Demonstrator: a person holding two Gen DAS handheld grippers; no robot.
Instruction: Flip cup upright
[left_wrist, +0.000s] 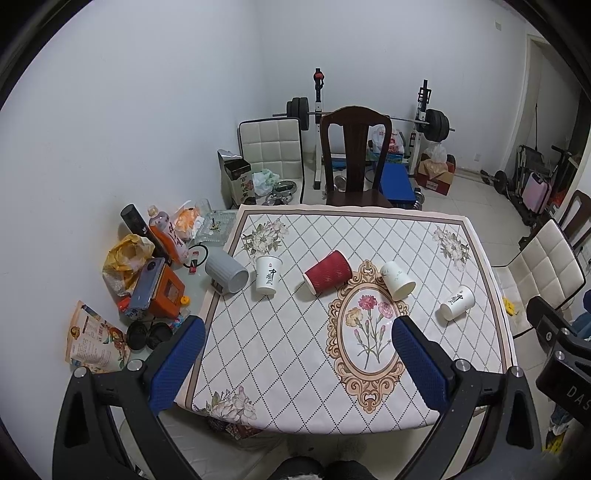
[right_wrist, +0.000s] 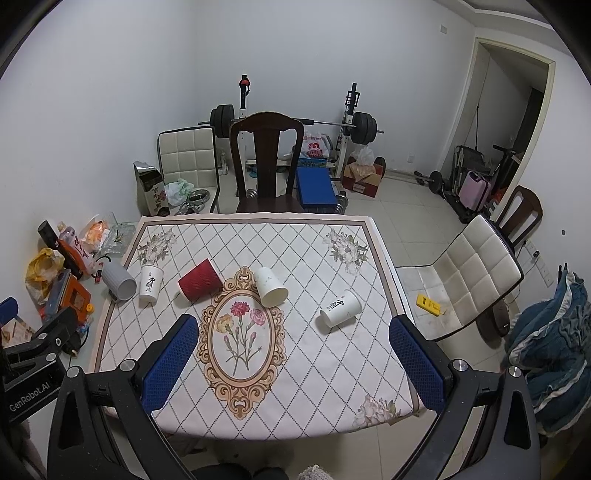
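Observation:
Several cups are on the floral tablecloth (left_wrist: 280, 354). A grey ribbed cup (left_wrist: 226, 271) lies on its side at the left edge. A white printed cup (left_wrist: 268, 274) stands with its wide end up. A red ribbed cup (left_wrist: 327, 272) lies on its side, and so do a white cup (left_wrist: 397, 280) and another white printed cup (left_wrist: 457, 302). They also show in the right wrist view: grey cup (right_wrist: 119, 282), standing white cup (right_wrist: 150, 283), red cup (right_wrist: 200, 284), white cup (right_wrist: 271, 287), printed cup (right_wrist: 340, 308). My left gripper (left_wrist: 297, 326) and right gripper (right_wrist: 291, 325) are open, empty, above the table's near edge.
Bottles, bags, a phone and boxes (left_wrist: 147, 266) clutter the bare tabletop left of the cloth. A dark wooden chair (left_wrist: 354, 155) stands at the far side, a white padded chair (right_wrist: 465, 280) to the right. A weight bench and barbell (left_wrist: 369, 118) stand by the back wall.

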